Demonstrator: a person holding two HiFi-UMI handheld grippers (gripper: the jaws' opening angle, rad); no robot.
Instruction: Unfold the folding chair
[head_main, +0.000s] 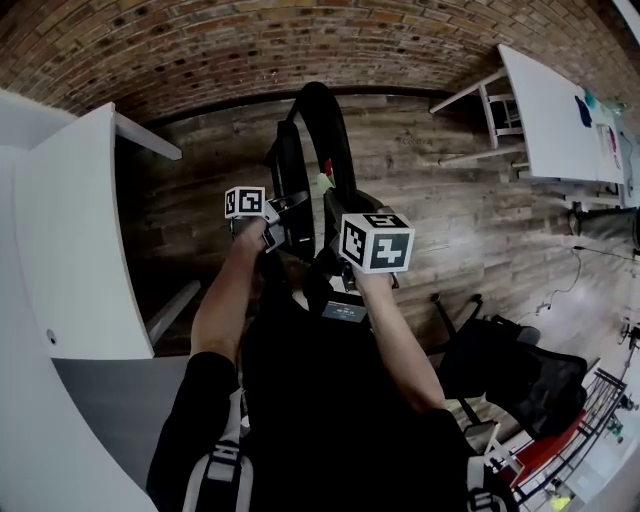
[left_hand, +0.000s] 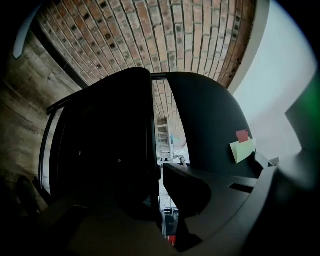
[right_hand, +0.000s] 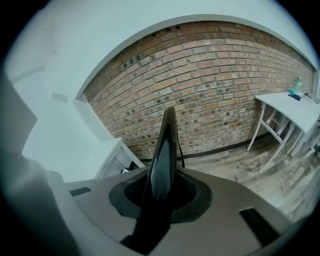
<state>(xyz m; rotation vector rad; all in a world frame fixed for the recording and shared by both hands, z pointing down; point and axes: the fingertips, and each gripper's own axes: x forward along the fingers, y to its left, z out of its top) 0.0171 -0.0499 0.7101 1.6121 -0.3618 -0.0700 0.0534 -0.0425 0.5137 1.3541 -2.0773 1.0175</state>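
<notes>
A: Where was the folding chair (head_main: 333, 135)?
B: Before the brick wall (head_main: 250, 40), over the wooden floor (head_main: 450, 220) — the right hand-held gripper (right_hand: 161, 192) pinched its thin black edge; the left hand-held gripper (left_hand: 161, 172) (jaws pressed nearly together) sat close against its panels.

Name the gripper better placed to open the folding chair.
Right: the right gripper clamps the folding chair by a thin panel; the left gripper, fingers nearly together, holds nothing visible.

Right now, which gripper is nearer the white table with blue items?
Right. The right gripper, holding the folding chair, sits toward the white table; the left gripper is farther, across the chair.
</notes>
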